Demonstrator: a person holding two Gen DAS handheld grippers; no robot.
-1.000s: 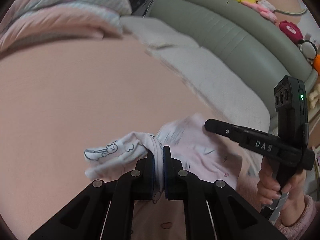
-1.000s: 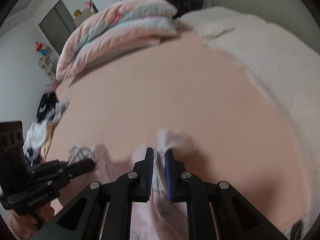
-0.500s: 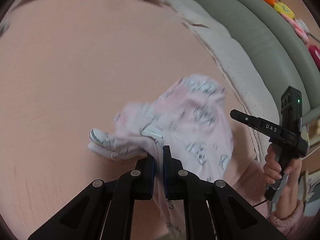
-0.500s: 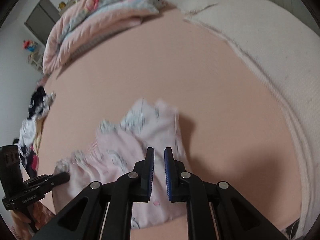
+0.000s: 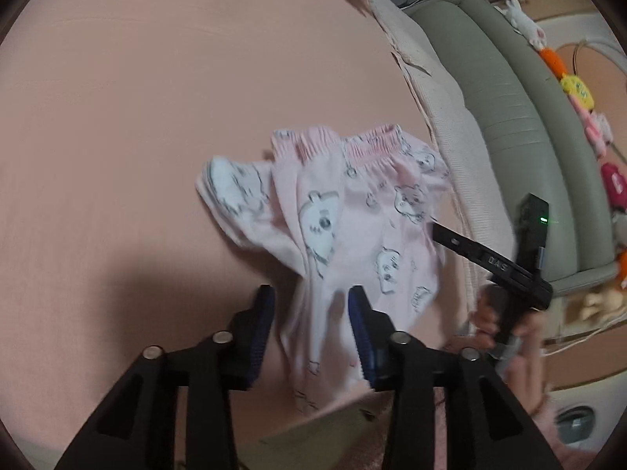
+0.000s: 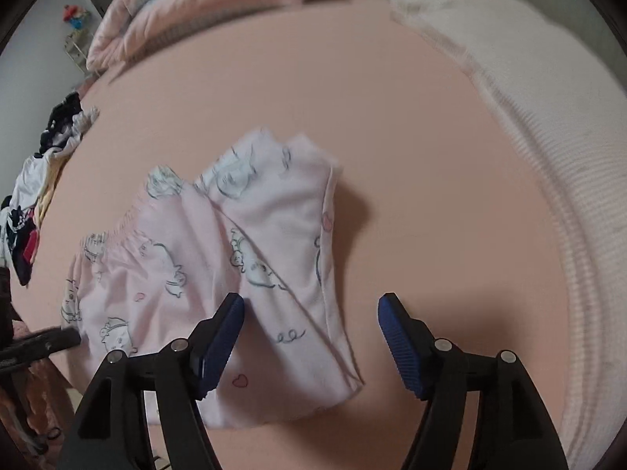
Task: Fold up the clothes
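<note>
Pink pyjama pants (image 6: 250, 250) with cartoon prints lie loosely doubled on the pink bed sheet (image 6: 352, 98), with the elastic waistband (image 5: 368, 147) at the far end in the left wrist view. My left gripper (image 5: 311, 307) is opening; the cloth (image 5: 352, 227) runs between its blue pads, which are not pressing it. My right gripper (image 6: 311, 313) is also opening and stands wide above the near edge of the pants, holding nothing. In each view the other gripper shows at the garment's side: the right gripper (image 5: 443, 233) held in a hand, and the left gripper (image 6: 66, 335).
A folded pink quilt (image 6: 188, 11) lies at the far end of the bed. A heap of dark and white clothes (image 6: 31, 203) sits at the left edge. A white blanket (image 6: 548, 156) runs along the right side, beside a grey-green padded headboard (image 5: 529, 117) with plush toys (image 5: 576, 90).
Both grippers came down with the pants, laid them on the sheet and opened. The garment, bunched in shut jaws before, now lies spread on the bed.
</note>
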